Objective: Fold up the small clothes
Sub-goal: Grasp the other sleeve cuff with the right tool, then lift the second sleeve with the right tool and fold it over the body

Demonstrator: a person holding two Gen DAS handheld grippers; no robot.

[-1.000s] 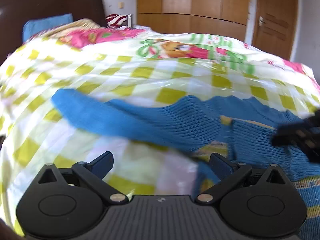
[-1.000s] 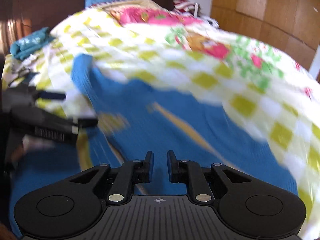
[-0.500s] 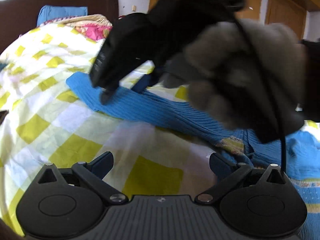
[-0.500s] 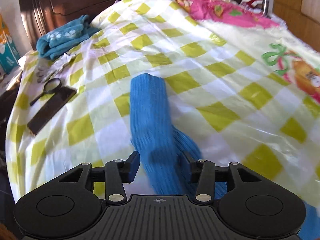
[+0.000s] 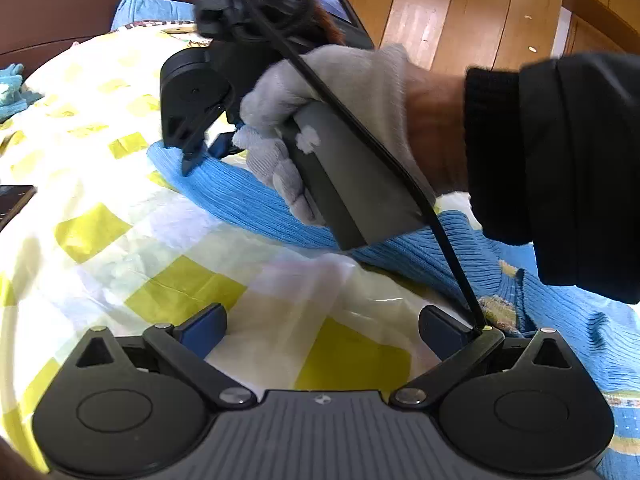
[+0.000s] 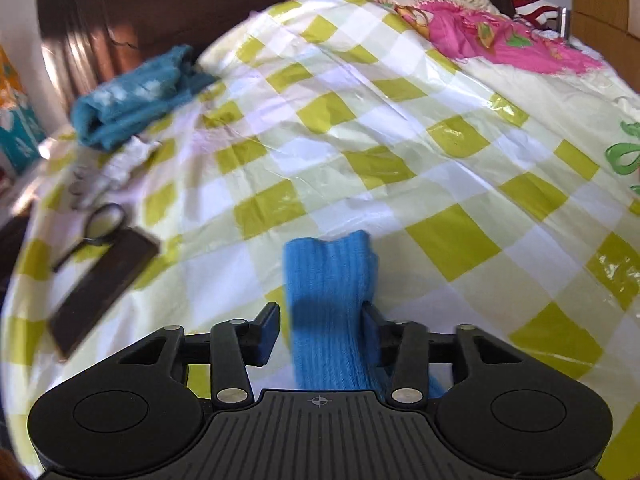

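Observation:
A small blue ribbed knit sweater [image 5: 416, 252] lies on the yellow-checked bedcover [image 5: 120, 232], its sleeve [image 5: 224, 188] stretched toward the left. In the right wrist view the sleeve end [image 6: 332, 304] lies between my right gripper's [image 6: 320, 326] open fingers, which straddle it near the cuff. From the left wrist view the right gripper [image 5: 202, 156] points down onto the sleeve end, held by a gloved hand [image 5: 320, 120]. My left gripper [image 5: 320, 328] is wide open and empty, hovering over the bedcover in front of the sweater's collar [image 5: 500, 304].
A folded teal towel [image 6: 136, 96] lies at the bed's far left by the dark headboard [image 6: 160, 8]. A magnifying glass [image 6: 102, 224] and a dark flat case [image 6: 104, 292] lie on the left. A pink quilt [image 6: 492, 36] lies at the back right.
My right gripper swung left along the sleeve to its cuff end and opened around it. The left gripper stayed open and shifted slightly closer to the bedcover.

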